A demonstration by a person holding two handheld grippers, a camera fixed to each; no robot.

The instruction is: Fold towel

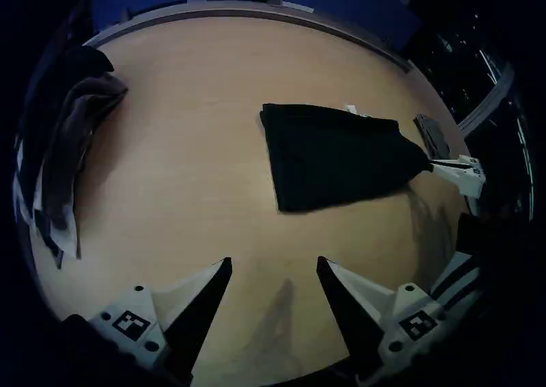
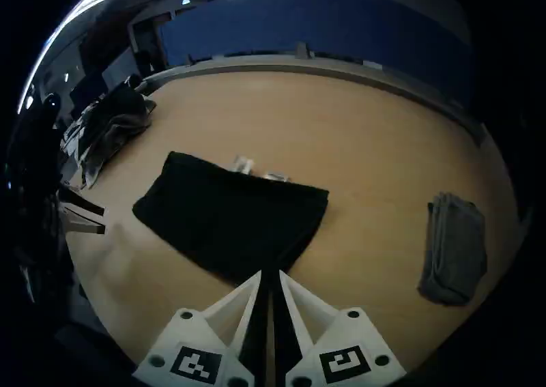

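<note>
Right gripper point(image 2: 270, 273) jaws pinch a corner of the black towel point(image 2: 232, 223); we judge it soft, light, limp. Left gripper point(image 1: 273, 261) jaws gape empty; we'd take the edge ahead of them.

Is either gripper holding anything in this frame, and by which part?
The right gripper is shut on the black towel, pinching one corner of it. The left gripper is open, holding nothing.

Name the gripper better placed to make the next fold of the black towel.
Right, probably. The right gripper is shut on a corner of the black towel, ready to carry it over. The left gripper hangs open over bare table, apart from the towel.
</note>
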